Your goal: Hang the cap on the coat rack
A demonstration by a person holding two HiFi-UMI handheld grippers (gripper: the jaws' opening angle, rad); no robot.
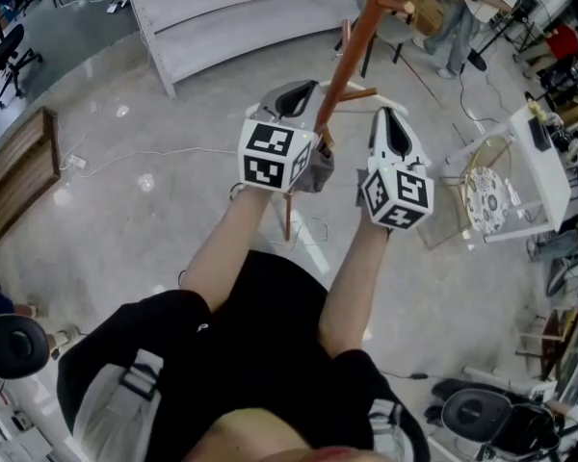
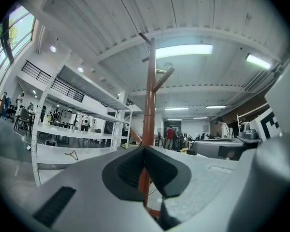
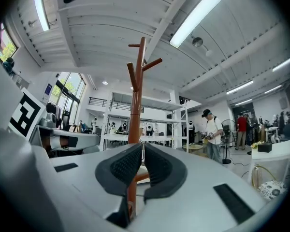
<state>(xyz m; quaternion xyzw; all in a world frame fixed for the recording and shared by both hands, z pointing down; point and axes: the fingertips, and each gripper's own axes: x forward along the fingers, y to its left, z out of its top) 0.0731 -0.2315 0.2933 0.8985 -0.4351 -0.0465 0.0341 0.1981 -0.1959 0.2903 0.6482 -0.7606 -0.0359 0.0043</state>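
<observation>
Both grippers raised at the coat rack [image 1: 353,54] in a workshop hall. My left gripper [image 2: 145,151] has its jaws pressed together, tips meeting in front of the orange-brown pole. My right gripper [image 3: 141,149] is all but closed, with a thin pale sliver I cannot identify showing in the slit. A grey crumpled shape, apparently the cap [image 1: 317,168], sits just beside my left gripper's marker cube, against the pole.
</observation>
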